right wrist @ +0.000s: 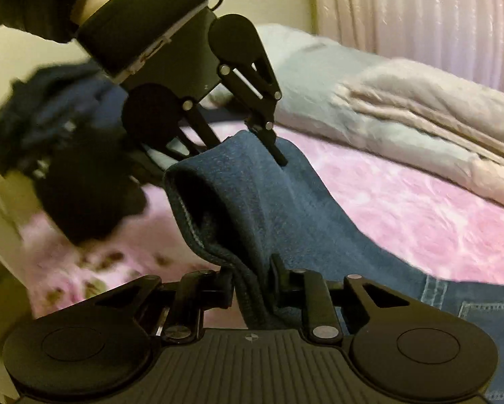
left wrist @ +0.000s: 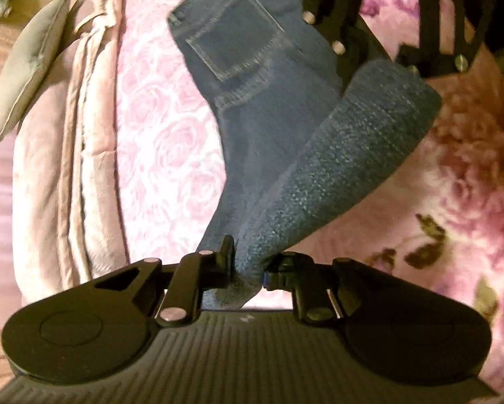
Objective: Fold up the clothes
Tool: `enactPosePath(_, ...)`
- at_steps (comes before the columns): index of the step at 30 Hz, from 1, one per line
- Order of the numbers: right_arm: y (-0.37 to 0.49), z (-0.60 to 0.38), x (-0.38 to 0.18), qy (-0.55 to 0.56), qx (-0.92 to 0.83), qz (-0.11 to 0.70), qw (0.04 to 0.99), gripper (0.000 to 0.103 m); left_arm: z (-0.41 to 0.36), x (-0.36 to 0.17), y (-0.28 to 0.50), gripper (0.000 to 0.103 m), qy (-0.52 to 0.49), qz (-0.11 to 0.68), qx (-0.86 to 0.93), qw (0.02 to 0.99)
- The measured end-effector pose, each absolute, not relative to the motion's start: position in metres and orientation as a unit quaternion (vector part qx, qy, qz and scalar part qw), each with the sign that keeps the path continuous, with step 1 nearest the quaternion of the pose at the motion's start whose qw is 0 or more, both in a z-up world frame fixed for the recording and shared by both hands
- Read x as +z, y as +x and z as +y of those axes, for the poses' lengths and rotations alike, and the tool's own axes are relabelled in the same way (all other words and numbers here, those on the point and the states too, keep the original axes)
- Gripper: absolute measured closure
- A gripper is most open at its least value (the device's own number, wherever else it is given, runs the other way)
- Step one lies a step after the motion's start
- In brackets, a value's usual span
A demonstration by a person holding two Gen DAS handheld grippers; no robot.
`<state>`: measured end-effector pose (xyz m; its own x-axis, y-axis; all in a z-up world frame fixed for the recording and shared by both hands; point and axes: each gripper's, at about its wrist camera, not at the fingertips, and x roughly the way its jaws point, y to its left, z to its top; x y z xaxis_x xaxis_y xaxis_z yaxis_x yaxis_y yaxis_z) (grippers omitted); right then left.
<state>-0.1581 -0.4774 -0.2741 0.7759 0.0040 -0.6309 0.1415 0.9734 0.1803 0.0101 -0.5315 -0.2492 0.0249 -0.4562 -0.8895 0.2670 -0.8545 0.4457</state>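
Observation:
Blue jeans (left wrist: pixel 269 118) lie on the pink floral bed, back pocket (left wrist: pixel 235 43) facing up, with the leg end lifted and doubled back toward the waist. My left gripper (left wrist: pixel 248 271) is shut on one corner of the leg hem. In the right wrist view my right gripper (right wrist: pixel 252 286) is shut on the other corner of the jeans (right wrist: pixel 285 208), where the hem edge bunches between its fingers. Each gripper shows in the other's view: the right gripper (left wrist: pixel 349 77) at the top right, the left gripper (right wrist: pixel 245 146) above the raised fold, held by a dark-sleeved hand.
A folded pale pink blanket (right wrist: pixel 420 118) and a grey pillow (right wrist: pixel 302 64) lie along the far side of the bed sheet (right wrist: pixel 420 219). A heap of dark clothes (right wrist: pixel 66 155) sits at the left near the bed's edge. Pink curtains (right wrist: pixel 420 17) hang behind.

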Motion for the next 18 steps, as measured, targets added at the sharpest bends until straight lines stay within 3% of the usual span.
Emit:
enactPosePath(4, -0.187, -0.516, -0.245, 0.179, -0.074, 0.288, 0.938, 0.084, -0.567, -0.201, -0.015, 0.089, 0.656, -0.068, -0.697, 0.283)
enactPosePath(10, -0.258, -0.605, -0.209, 0.3, -0.162, 0.213, 0.916, 0.087, -0.639, -0.154, -0.091, 0.075, 0.617, -0.101, -0.715, 0.313)
enactPosePath(11, -0.272, -0.622, -0.209, 0.322, -0.177, 0.2, 0.908, 0.087, -0.655, -0.15, -0.109, 0.068, 0.606, -0.106, -0.72, 0.322)
enactPosePath(12, -0.288, -0.637, -0.212, 0.344, -0.194, 0.189, 0.899, 0.087, -0.668, -0.148, -0.124, 0.061, 0.593, -0.113, -0.723, 0.335)
enactPosePath(18, -0.397, -0.729, -0.294, 0.506, -0.307, 0.13, 0.796, 0.086, -0.736, -0.161, -0.195, 0.059, 0.541, -0.086, -0.742, 0.386)
